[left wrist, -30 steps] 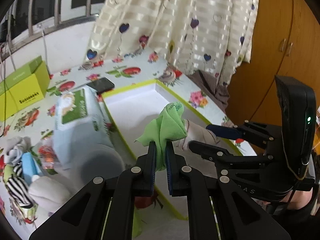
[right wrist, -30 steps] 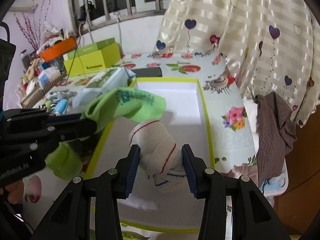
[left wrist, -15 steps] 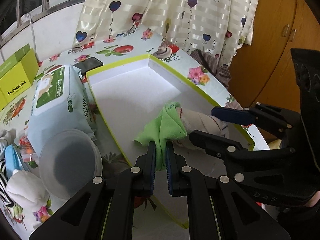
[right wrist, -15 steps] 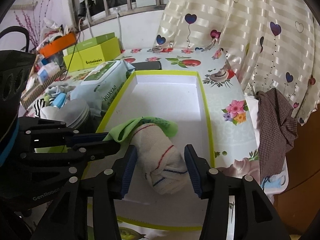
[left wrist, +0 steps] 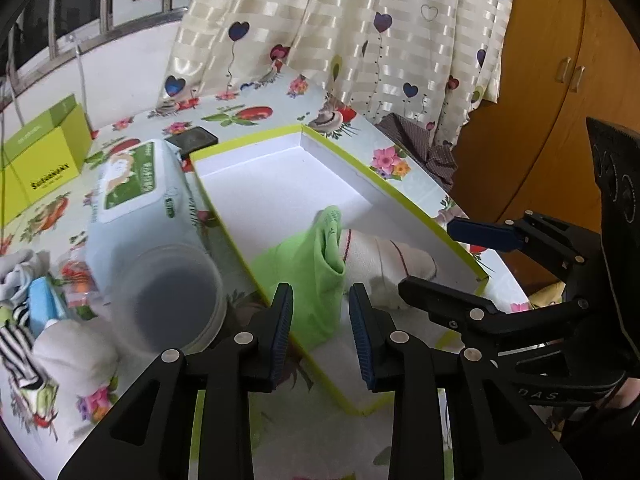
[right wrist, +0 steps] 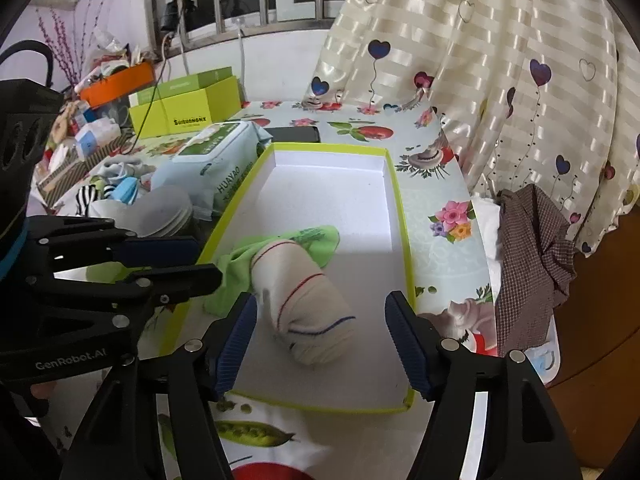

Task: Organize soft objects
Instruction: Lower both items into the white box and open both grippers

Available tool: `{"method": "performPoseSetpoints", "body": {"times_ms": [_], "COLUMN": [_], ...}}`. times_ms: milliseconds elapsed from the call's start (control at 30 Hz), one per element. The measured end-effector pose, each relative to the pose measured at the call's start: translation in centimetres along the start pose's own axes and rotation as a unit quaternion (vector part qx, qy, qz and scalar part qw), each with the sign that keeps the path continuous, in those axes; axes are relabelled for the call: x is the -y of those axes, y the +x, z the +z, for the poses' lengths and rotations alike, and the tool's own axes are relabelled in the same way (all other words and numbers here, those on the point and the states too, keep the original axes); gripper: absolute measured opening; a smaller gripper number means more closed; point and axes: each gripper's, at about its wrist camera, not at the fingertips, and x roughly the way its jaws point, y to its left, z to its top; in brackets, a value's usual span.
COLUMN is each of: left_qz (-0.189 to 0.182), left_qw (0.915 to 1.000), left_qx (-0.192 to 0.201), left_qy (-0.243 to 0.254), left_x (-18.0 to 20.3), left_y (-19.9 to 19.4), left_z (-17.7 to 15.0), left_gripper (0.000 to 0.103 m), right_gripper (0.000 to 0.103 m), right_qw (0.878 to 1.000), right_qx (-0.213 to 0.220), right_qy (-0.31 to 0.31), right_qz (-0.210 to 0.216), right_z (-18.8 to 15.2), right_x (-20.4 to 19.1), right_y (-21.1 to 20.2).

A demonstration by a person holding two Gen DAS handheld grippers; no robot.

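A green sock (left wrist: 308,272) (right wrist: 240,268) and a cream sock with red and blue stripes (right wrist: 304,304) (left wrist: 384,260) lie in the near end of a white box with a lime rim (left wrist: 288,184) (right wrist: 340,200). The green sock drapes over the box's left wall. My left gripper (left wrist: 320,320) (right wrist: 172,256) is open just behind the green sock, empty. My right gripper (right wrist: 320,340) (left wrist: 436,256) is open on either side of the cream sock without squeezing it.
Left of the box stand a wipes pack (left wrist: 140,184), a stack of plastic lids (left wrist: 172,300), more socks (left wrist: 20,340) and a lime carton (left wrist: 40,160). A phone (right wrist: 294,134) lies behind the box. A curtain (right wrist: 480,80) and a checked cloth (right wrist: 532,256) are to the right.
Both grippers lowered the socks into the box and opened. The green sock left my left gripper and the cream sock left my right gripper; both now rest on the box floor.
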Motion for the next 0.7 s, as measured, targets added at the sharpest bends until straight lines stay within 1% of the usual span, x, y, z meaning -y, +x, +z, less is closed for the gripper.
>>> {"method": "performPoseSetpoints", "body": {"times_ms": [267,467,700], "left_qz": [0.022,0.025,0.028], "left_qw": [0.9993,0.9979,0.9961], "left_qx": [0.029,0.055,0.077], "left_qy": [-0.013,-0.022,-0.034], "left_x": [-0.5,-1.0,-2.1], "left_y": [-3.3,-6.2,-9.1], "left_z": [-0.9,-1.8,-2.9], "left_gripper": [0.031,0.031,0.031], "right_gripper": [0.072,0.074,0.075], "right_qw": [1.000,0.999,0.998], "right_qx": [0.016,0.025,0.036], "right_qy": [-0.014,-0.028,-0.044], "right_qz": [-0.008,-0.014,-0.006], "right_z": [0.1,0.3,0.7], "right_x": [-2.0,-4.1,-6.7], "right_y": [-2.3,-4.1,-5.7]}}
